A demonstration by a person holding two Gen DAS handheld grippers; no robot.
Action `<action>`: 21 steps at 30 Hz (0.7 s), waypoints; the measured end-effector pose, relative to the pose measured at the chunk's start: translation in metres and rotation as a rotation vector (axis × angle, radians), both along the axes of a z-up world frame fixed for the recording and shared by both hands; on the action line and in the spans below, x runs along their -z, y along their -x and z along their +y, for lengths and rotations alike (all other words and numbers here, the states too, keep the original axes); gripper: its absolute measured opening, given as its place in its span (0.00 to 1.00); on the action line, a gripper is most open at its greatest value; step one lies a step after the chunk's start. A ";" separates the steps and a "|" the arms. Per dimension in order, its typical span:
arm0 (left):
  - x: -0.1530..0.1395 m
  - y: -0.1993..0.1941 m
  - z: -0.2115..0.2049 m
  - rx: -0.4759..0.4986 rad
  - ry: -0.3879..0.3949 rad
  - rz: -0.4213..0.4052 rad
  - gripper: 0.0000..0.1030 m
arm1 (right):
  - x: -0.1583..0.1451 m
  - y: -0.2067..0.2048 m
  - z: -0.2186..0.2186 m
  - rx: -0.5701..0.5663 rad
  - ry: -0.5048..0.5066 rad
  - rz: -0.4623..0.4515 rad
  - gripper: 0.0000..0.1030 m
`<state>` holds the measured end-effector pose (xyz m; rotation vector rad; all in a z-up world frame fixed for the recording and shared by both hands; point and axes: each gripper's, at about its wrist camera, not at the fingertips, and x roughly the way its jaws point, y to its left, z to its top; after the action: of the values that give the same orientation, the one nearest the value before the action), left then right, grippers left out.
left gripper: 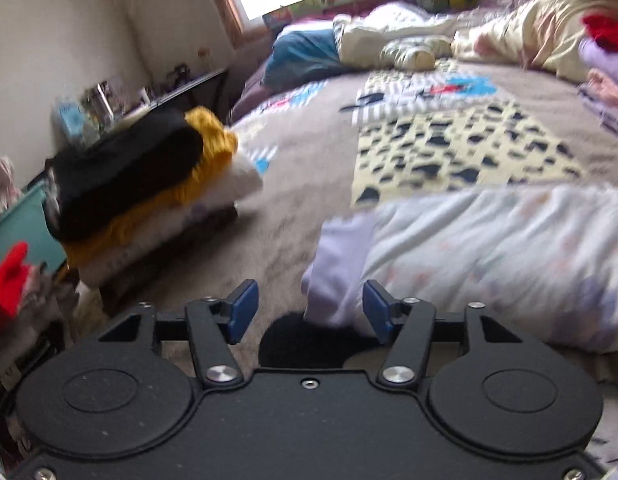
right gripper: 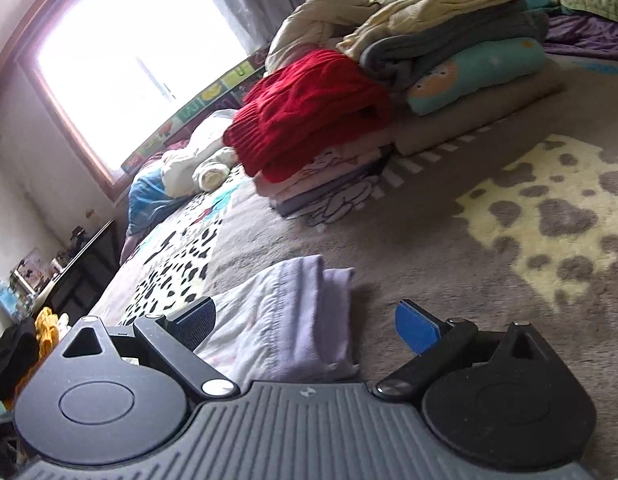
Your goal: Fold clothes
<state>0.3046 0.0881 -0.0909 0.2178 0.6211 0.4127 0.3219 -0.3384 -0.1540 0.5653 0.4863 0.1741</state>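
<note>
A bed covered by a grey blanket [left gripper: 309,160] with a yellow patch of dark spots fills both wrist views. A pale garment [left gripper: 489,256], white with a faint print and a lavender edge, lies on the blanket near the bed's near edge.

In the left wrist view, the left gripper [left gripper: 309,312] is released, its blue-padded fingers spread apart. The lavender end of the garment lies between them, close to the right-hand finger; whether it touches is unclear because of blur.

In the right wrist view, the right gripper [right gripper: 305,328] is also released, fingers wide apart. The other lavender end of the garment [right gripper: 285,320] lies between them, nearer the left-hand finger.

At the bed's left edge sits a folded stack [left gripper: 141,184] with a black piece on top, then mustard yellow, then white. Toward the far right side of the bed, a second stack is topped by a red knitted sweater [right gripper: 313,112], beside a pile of folded blankets [right gripper: 461,40]. A bright window [right gripper: 129,68] stands beyond the bed's far edge.
</note>
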 end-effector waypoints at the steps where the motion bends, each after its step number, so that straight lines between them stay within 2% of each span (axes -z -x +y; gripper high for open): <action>1: -0.004 -0.001 -0.004 0.023 0.015 -0.005 0.59 | 0.000 0.000 0.003 -0.008 0.004 -0.004 0.93; 4: -0.009 -0.011 -0.018 0.114 0.038 0.005 0.65 | -0.002 -0.001 0.011 -0.030 0.021 -0.022 0.93; 7: -0.013 -0.022 -0.030 0.127 0.004 0.001 0.66 | -0.005 -0.002 0.018 -0.047 0.045 -0.047 0.92; 11: -0.029 -0.025 -0.015 -0.007 -0.026 -0.069 0.70 | -0.008 -0.004 0.023 -0.056 0.076 -0.067 0.90; 14: -0.037 -0.018 0.008 -0.145 -0.093 -0.124 0.70 | -0.011 -0.008 0.027 -0.064 0.108 -0.082 0.90; 15: -0.040 -0.011 0.013 -0.154 -0.098 -0.153 0.70 | -0.013 -0.010 0.028 -0.069 0.125 -0.092 0.90; 18: -0.045 0.001 0.016 -0.091 -0.045 -0.172 0.72 | -0.018 -0.018 0.029 -0.086 0.167 -0.120 0.90; 21: -0.035 -0.009 0.013 0.047 0.080 -0.088 0.73 | -0.019 -0.026 0.029 -0.111 0.172 -0.126 0.90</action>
<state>0.3137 0.1008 -0.0562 0.1367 0.5439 0.3494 0.3483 -0.3092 -0.1349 0.3569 0.4060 0.2695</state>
